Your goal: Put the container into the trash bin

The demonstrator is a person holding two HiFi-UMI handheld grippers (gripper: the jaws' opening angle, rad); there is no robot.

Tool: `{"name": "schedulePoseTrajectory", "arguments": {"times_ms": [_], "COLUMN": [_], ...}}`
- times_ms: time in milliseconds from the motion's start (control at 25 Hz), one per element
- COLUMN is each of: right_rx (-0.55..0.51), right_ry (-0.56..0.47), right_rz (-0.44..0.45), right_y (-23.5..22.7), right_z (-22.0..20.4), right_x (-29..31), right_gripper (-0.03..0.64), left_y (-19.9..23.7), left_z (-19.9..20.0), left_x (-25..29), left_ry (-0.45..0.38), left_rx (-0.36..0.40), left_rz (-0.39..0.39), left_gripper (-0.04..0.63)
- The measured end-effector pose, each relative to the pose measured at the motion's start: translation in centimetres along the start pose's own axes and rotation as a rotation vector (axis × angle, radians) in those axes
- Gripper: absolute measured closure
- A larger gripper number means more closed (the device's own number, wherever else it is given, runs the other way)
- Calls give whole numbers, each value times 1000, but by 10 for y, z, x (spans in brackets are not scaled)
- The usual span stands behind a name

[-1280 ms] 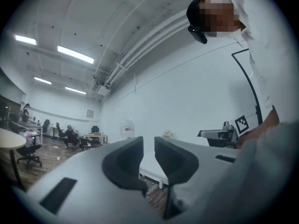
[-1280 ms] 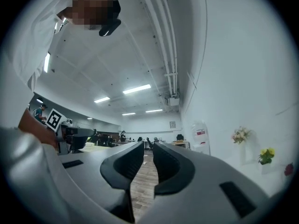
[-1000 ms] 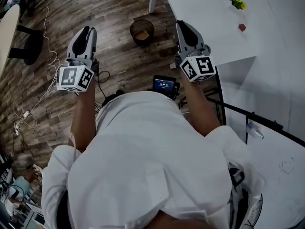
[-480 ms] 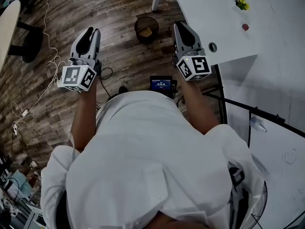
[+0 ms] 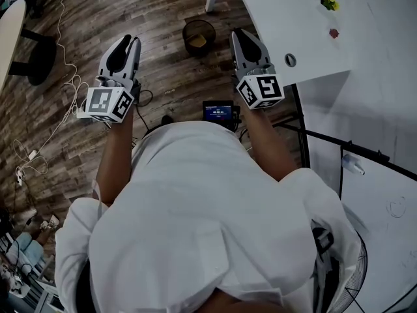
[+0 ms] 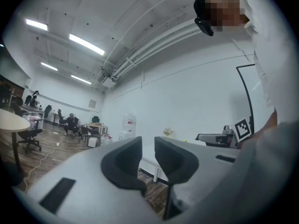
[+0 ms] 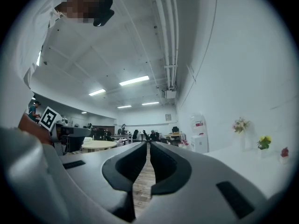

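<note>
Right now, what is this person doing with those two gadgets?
A person holds two hand-held grippers, both empty: the left hand-held gripper with jaws apart, the right hand-held gripper shut. A trash bin stands on the wooden floor ahead of them, beside a white table. Something yellowish lies in the bin.

White table (image 5: 293, 18) — floor cables (image 5: 32, 155)

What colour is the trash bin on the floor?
The trash bin is black; the head view shows it best.
</note>
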State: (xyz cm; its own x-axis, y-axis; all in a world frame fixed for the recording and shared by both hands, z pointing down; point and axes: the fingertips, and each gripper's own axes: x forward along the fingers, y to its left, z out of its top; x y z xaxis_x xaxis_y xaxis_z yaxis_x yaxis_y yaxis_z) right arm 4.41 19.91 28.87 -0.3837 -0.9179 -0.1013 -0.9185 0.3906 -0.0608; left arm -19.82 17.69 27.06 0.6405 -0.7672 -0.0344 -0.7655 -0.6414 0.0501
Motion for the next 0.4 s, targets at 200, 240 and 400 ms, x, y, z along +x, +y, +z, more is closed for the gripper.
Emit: {"name": "schedulePoseTrajectory", "arguments": {"times_ms": [200, 240, 400], "right_rx": [-2, -2, 0], "right_ry": [7, 9, 17], "right_rz": [-2, 1, 10], "right_y": [4, 5, 8], "right_z": [-2, -3, -5], "right_x": [-4, -4, -4], "right_gripper": [568, 568, 567], "left_y": [-5, -5, -6], "left_z": [-5, -6, -8], "left_x": [-7, -7, -10], "left_ry": [13, 15, 21], "left_rx": [2, 4, -1], "left_rz": [2, 4, 10], "left_gripper": [517, 517, 517]}}
